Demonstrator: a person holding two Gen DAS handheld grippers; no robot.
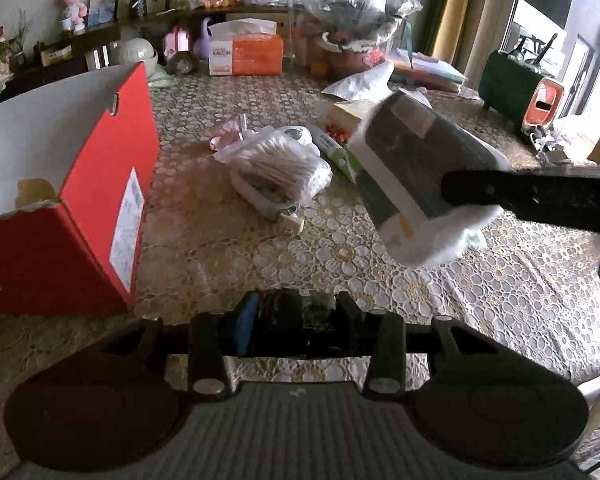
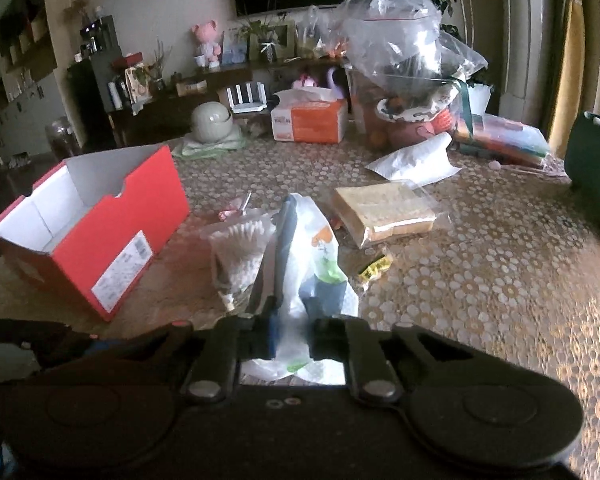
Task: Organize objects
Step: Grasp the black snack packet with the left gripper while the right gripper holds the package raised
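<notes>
An open red shoebox (image 1: 100,184) stands at the left of the table; it also shows in the right wrist view (image 2: 100,236). My right gripper (image 2: 290,320) is shut on a white and green plastic packet (image 2: 316,264) and holds it above the table; the packet (image 1: 416,176) and a black finger (image 1: 532,196) show at the right of the left wrist view. My left gripper (image 1: 296,328) is low over the table, its pads close together on something dark that I cannot identify. A bag of cotton swabs (image 1: 276,168) lies mid-table.
A wrapped sandwich bread pack (image 2: 384,212), a small yellow packet (image 2: 374,268) and a pink candy wrapper (image 2: 236,204) lie on the lace cloth. An orange tissue box (image 2: 310,118), clear bags with goods (image 2: 404,60) and a green case (image 1: 512,84) stand behind.
</notes>
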